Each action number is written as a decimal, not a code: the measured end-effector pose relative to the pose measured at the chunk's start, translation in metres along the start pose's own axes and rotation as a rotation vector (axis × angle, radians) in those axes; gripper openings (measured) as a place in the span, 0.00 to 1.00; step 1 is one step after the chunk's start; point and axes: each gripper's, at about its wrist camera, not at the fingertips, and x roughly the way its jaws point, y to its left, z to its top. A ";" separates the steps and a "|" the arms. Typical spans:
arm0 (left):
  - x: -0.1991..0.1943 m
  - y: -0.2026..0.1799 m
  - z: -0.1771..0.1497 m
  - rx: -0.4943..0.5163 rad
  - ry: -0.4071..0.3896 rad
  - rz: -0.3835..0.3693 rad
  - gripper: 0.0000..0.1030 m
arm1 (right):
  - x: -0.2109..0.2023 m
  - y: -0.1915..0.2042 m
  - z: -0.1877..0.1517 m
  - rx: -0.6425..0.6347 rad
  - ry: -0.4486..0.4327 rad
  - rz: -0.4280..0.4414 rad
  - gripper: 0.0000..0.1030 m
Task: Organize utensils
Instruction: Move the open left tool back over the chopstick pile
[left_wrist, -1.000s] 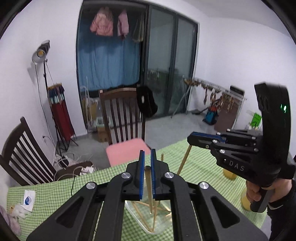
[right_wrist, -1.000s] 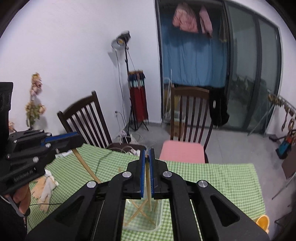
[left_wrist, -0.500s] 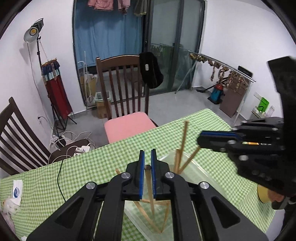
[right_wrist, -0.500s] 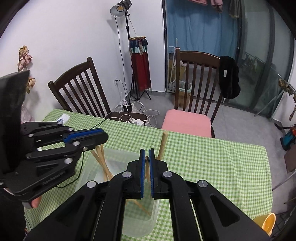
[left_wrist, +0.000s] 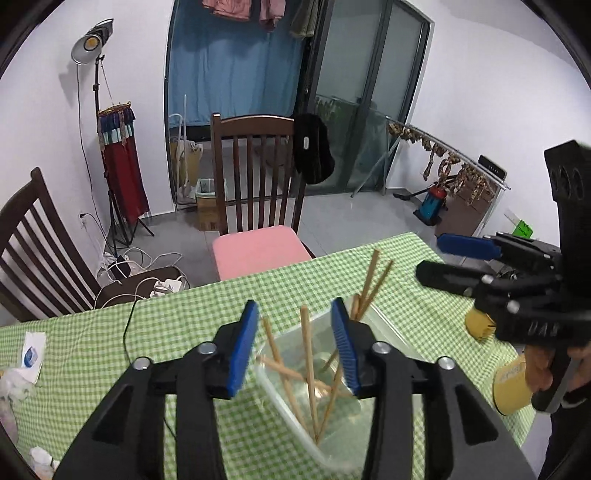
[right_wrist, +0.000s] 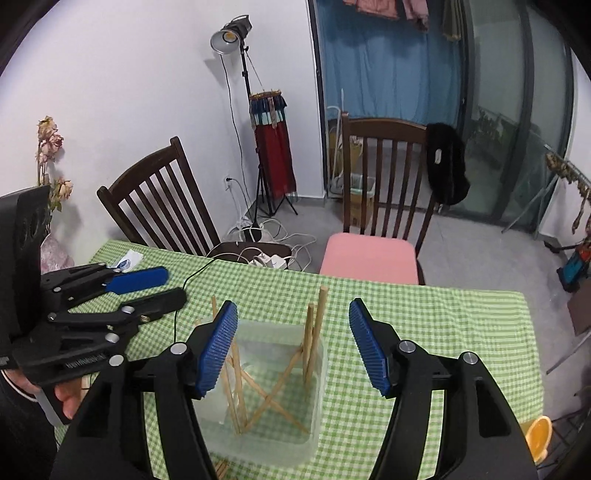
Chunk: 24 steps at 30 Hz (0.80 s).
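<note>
Worktop (right_wrist: 424, 317) under green check cloth; clear plastic tub (right_wrist: 321, 373) sits near the front edge, roughly mid-width

Tub holds a loose cluster of wooden chopsticks (right_wrist: 314, 332): several lean upright against the walls, tips past the rim, others cross low on the floor of the tub. In the right wrist view two stand close together toward 12 o'clock of the tub, more lean at its 9 o'clock side

Left tongs (left_wrist: 295, 339): jaws have just been opening, now about half apart, nothing gripped. One chopstick stands in the gap between the blue pads, touching neither as far as I can tell. Tongs hang over the tub's near-left corner in their own view

Right tongs (right_wrist: 291, 343): jaws also just opened, a little wider, empty; the upright pair shows in the gap beyond the pads, clear of them

Yellow cups (left_wrist: 509, 384) at 3 o'clock of the tub, partly behind the right hand

Judgement: release step for both sticks. To do it well, lift each tongs straight out along the stick's lean, jaws held apart, so no pad drags a leaning stick over the rim. Withdraw one at a time; the two tools sit close over one tub and could clash
</note>
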 end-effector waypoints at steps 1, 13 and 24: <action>-0.010 0.001 -0.005 -0.006 -0.007 -0.006 0.51 | -0.010 0.001 -0.003 -0.004 -0.004 -0.015 0.60; -0.140 -0.019 -0.074 -0.028 -0.145 0.135 0.85 | -0.104 0.017 -0.063 -0.055 -0.060 -0.189 0.86; -0.237 -0.063 -0.154 0.012 -0.258 0.121 0.93 | -0.178 0.038 -0.136 -0.084 -0.150 -0.216 0.86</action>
